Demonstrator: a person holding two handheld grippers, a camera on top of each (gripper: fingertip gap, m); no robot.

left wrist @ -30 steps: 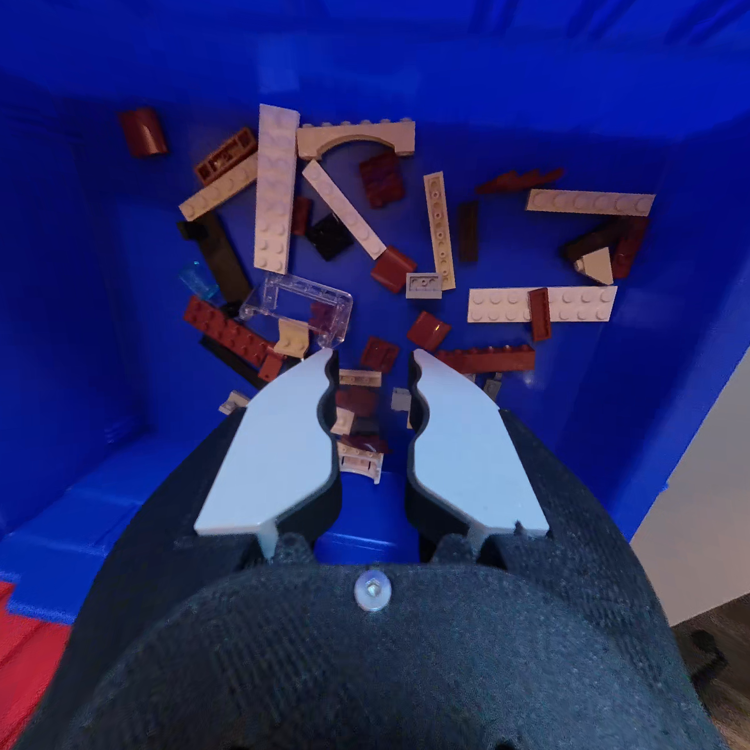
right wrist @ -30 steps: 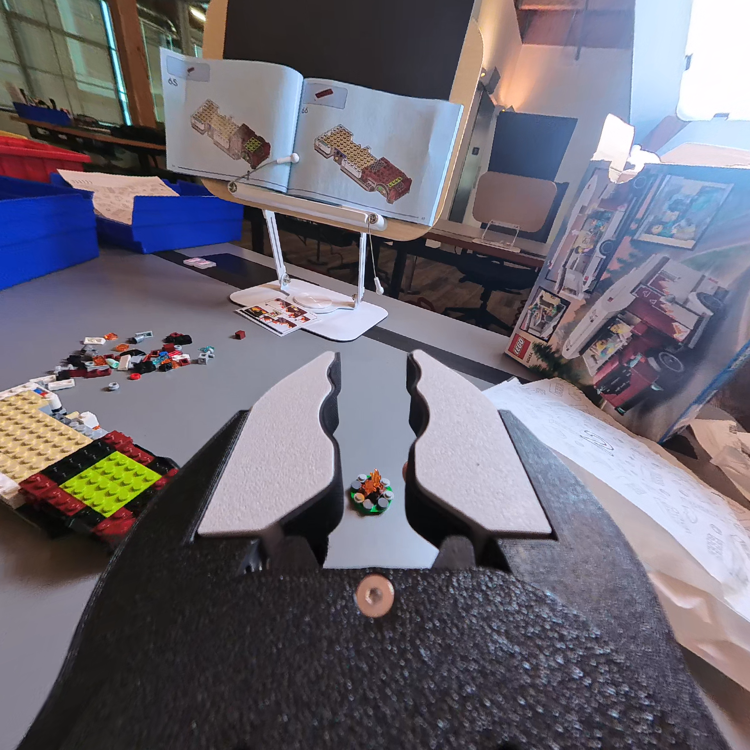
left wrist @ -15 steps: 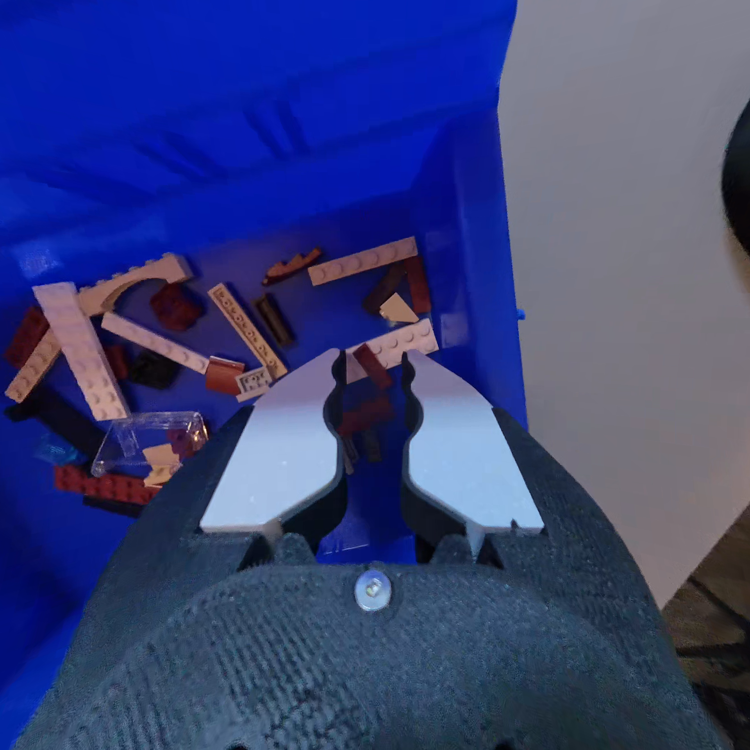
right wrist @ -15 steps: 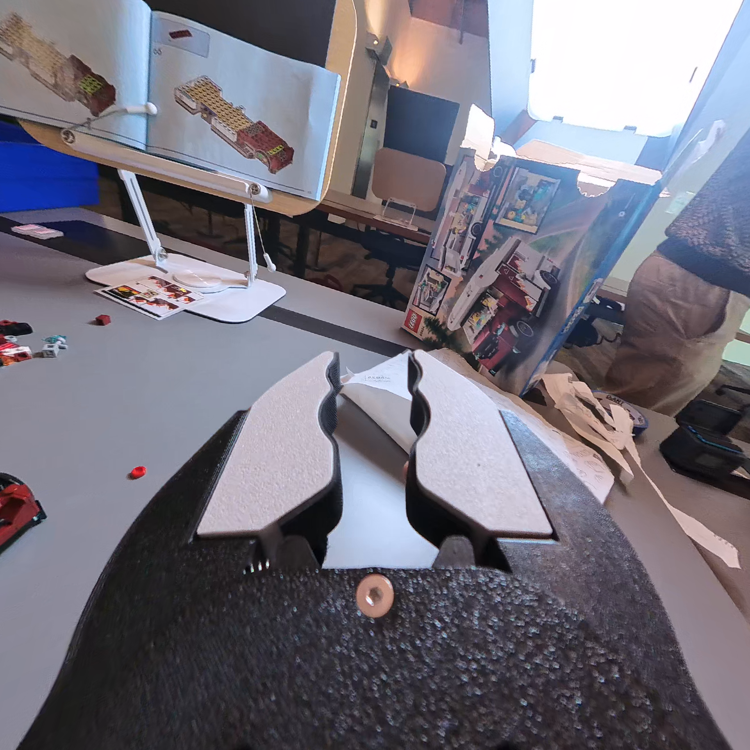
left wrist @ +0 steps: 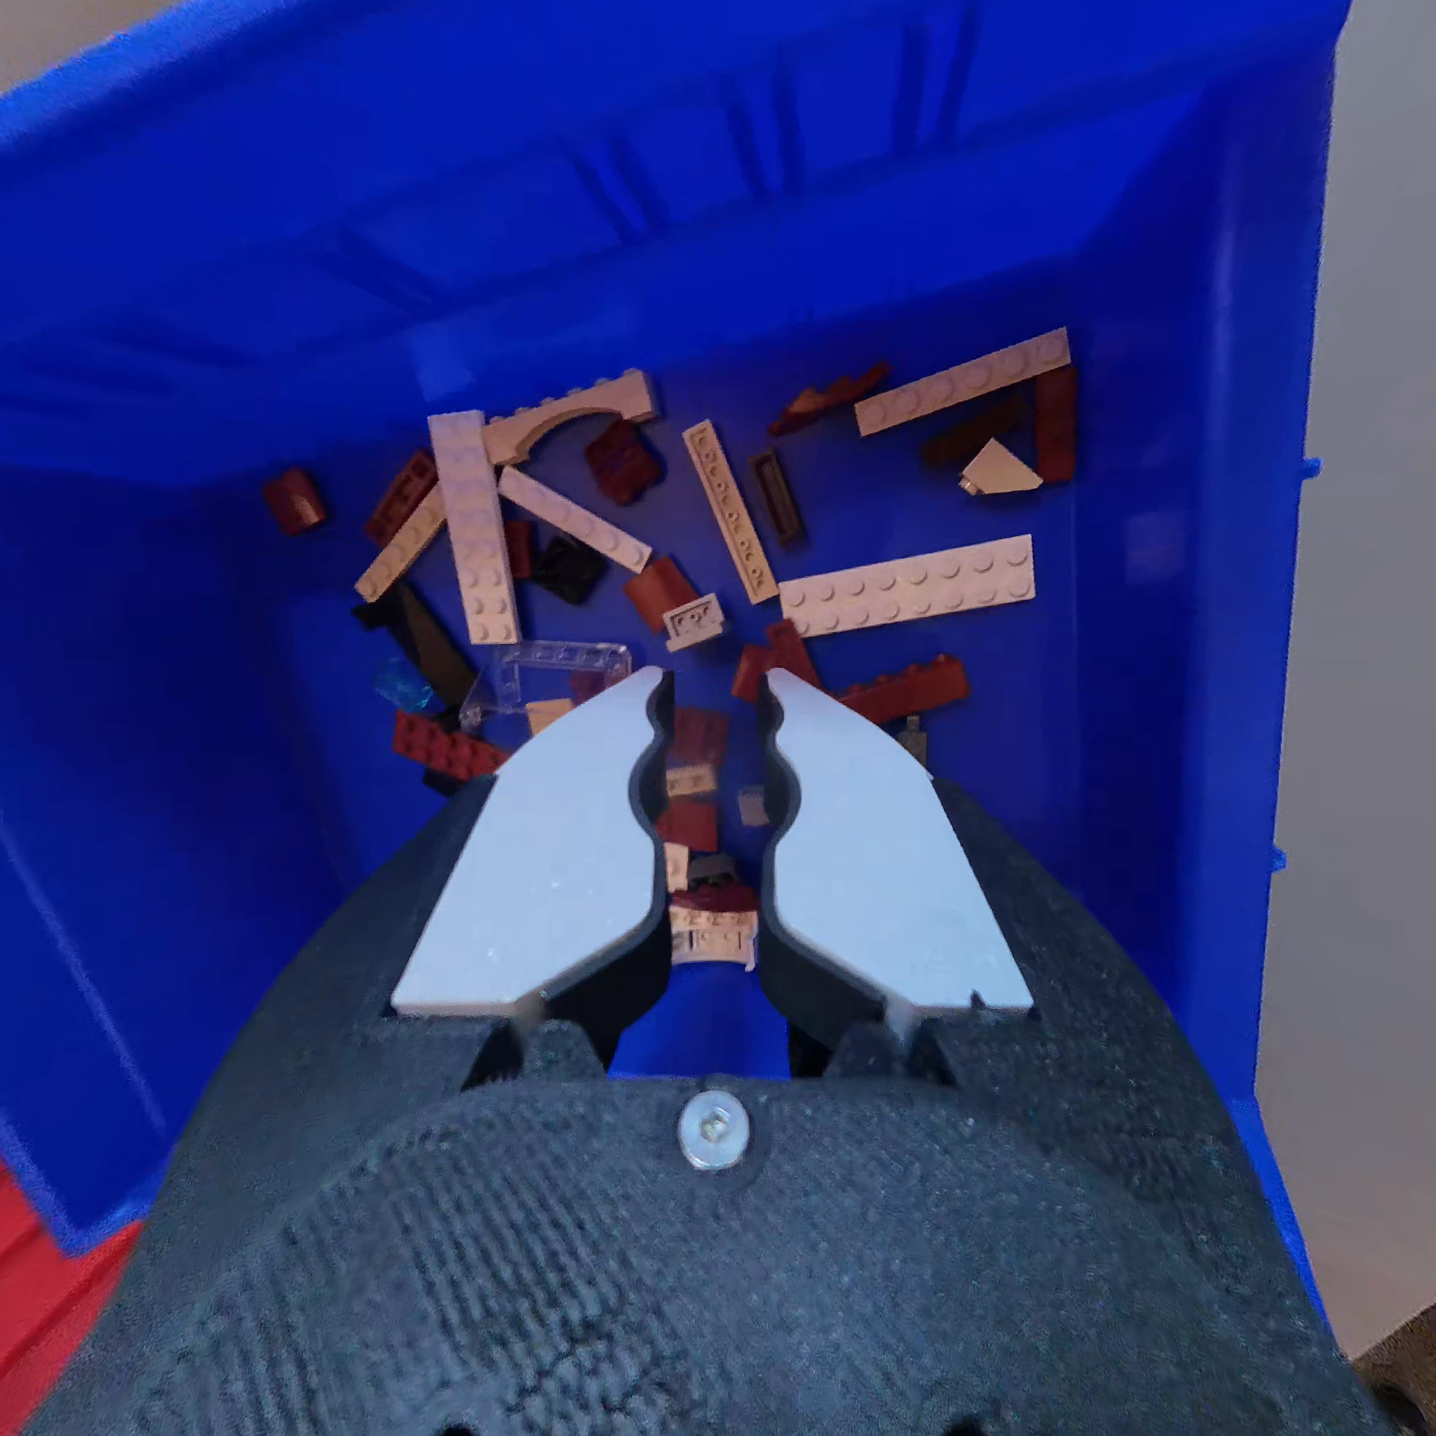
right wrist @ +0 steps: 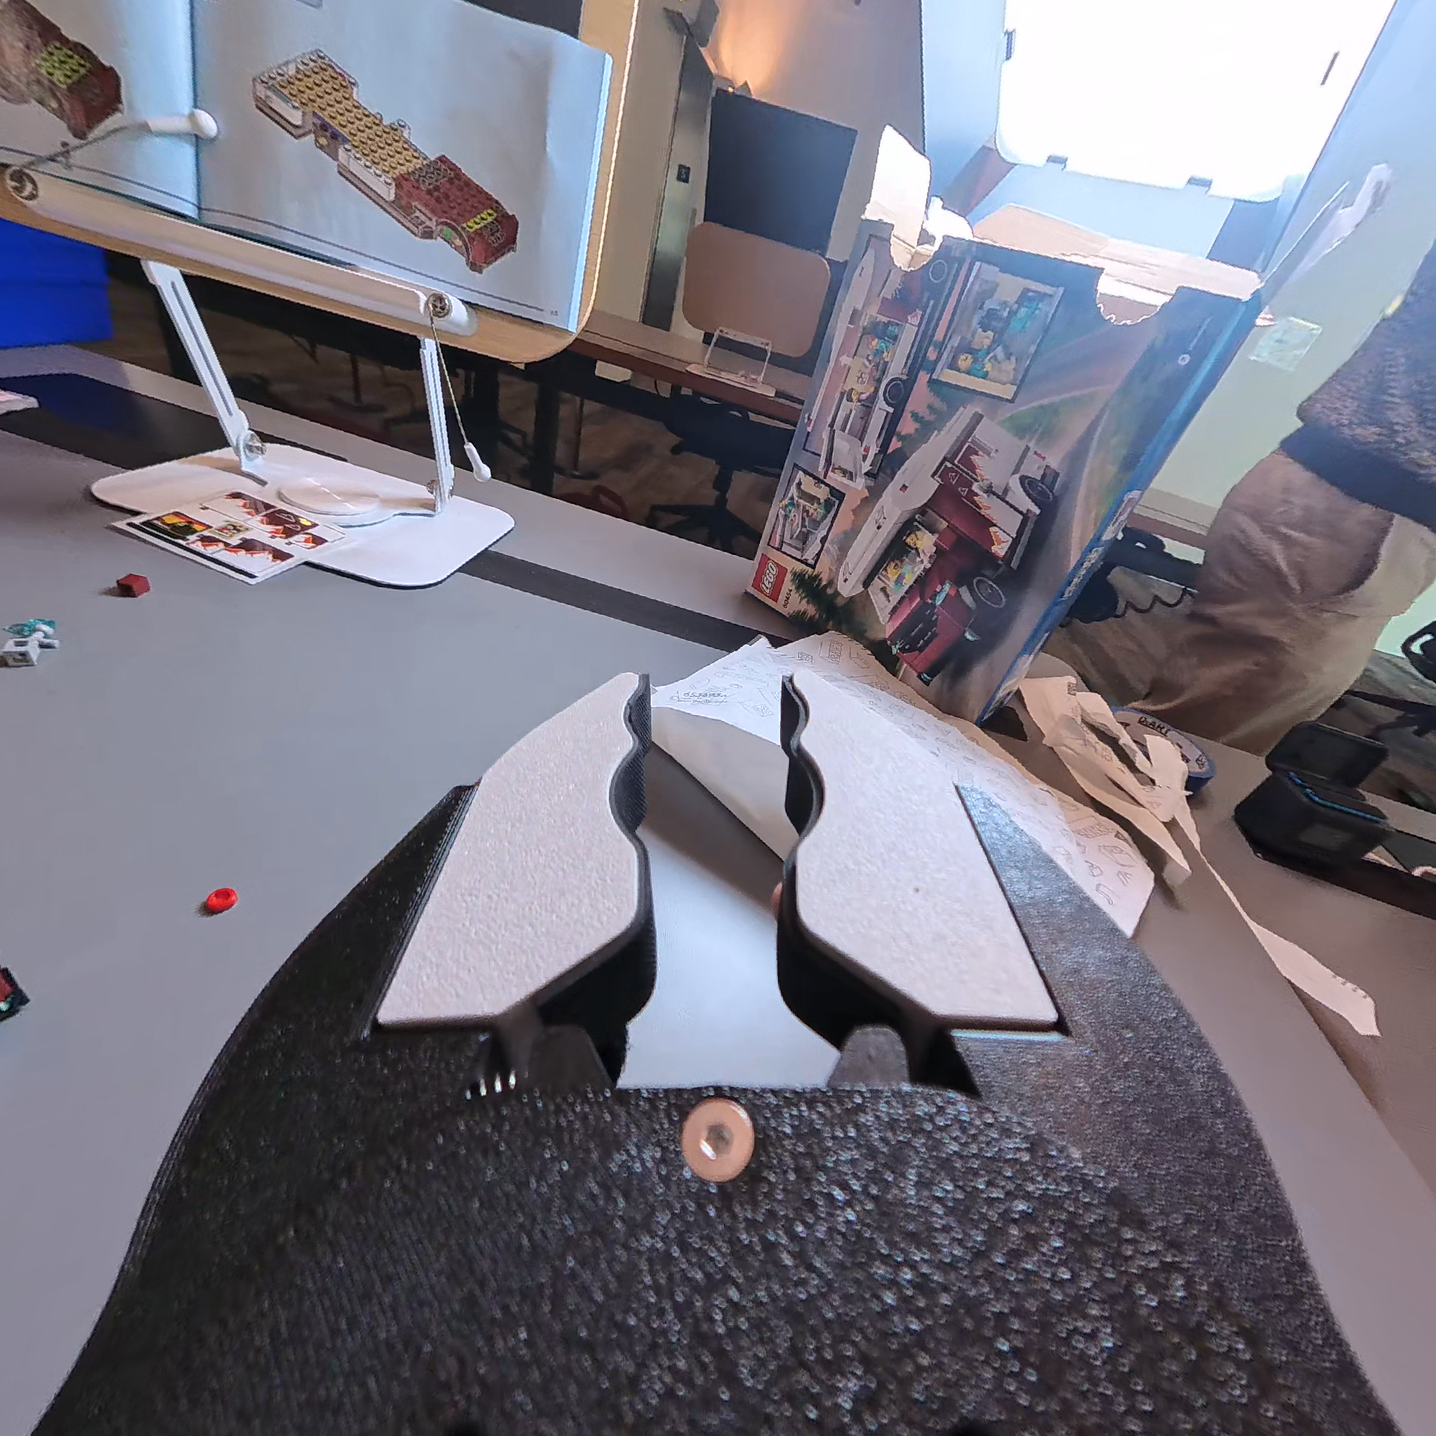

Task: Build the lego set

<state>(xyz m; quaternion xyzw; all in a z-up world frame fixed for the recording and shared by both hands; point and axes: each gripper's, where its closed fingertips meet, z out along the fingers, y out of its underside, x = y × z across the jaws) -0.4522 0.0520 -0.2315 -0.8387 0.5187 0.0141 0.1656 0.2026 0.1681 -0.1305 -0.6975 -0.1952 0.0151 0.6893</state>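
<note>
My left gripper (left wrist: 715,676) hangs inside a blue bin (left wrist: 777,233) over several loose bricks on its floor. Its jaws stand a little apart and I see nothing pressed between the pads. A small dark red piece (left wrist: 792,645) lies just beyond the right fingertip, at the left end of a long tan plate (left wrist: 909,583). A clear windscreen piece (left wrist: 559,660) lies just beyond the left fingertip. More small dark red and tan pieces show on the floor through the gap. My right gripper (right wrist: 715,684) is open and empty above the grey table (right wrist: 311,738), with a printed white paper bag (right wrist: 723,699) just beyond its tips.
A picture-covered toy box (right wrist: 971,505) stands at the right of the table. An open instruction book (right wrist: 373,140) sits on a white stand (right wrist: 350,505). A red stud (right wrist: 221,899) and a dark red piece (right wrist: 132,583) lie loose. A person (right wrist: 1282,583) stands at far right by a black device (right wrist: 1321,808). Spacing between my two grippers at the tips: around 65 centimeters. It is some 5 centimeters from my left tips to the long tan plate (left wrist: 909,583).
My left jaws have narrowed while swinging about over the bin. The small dark red piece that lay across the tan plate now lies off its left end. My right gripper turned right, away from the model.
</note>
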